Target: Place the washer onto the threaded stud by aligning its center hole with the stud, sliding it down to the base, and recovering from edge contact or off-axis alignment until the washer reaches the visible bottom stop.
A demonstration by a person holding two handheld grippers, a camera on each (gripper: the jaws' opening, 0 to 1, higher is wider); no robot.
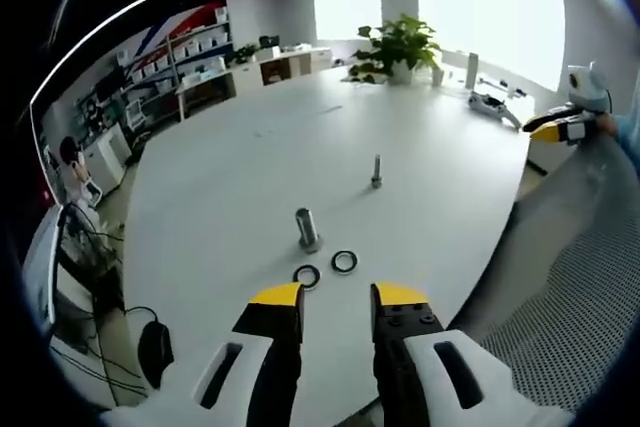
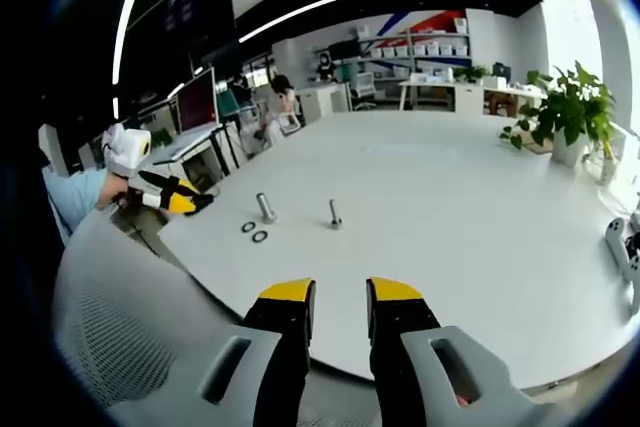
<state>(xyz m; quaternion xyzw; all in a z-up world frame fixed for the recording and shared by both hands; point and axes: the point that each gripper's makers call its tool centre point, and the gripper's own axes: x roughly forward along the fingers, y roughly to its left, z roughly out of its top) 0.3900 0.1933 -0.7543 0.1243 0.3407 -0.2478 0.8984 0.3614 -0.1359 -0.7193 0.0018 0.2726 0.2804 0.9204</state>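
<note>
Left tongs (image 1: 336,299) open, just short of washers (image 1: 307,275).

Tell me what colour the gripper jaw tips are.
Yellow, clearest on the left gripper in the left gripper view.

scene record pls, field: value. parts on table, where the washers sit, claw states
table: white table, large
studs: thicker stud and thinner stud, both upright, apart
washers: two washers flat on the table, near the thicker stud, neither on a stud
left claw: open, empty, above the near table edge
right claw: open, empty, off the table's side
other: potted plant at the far end
</note>
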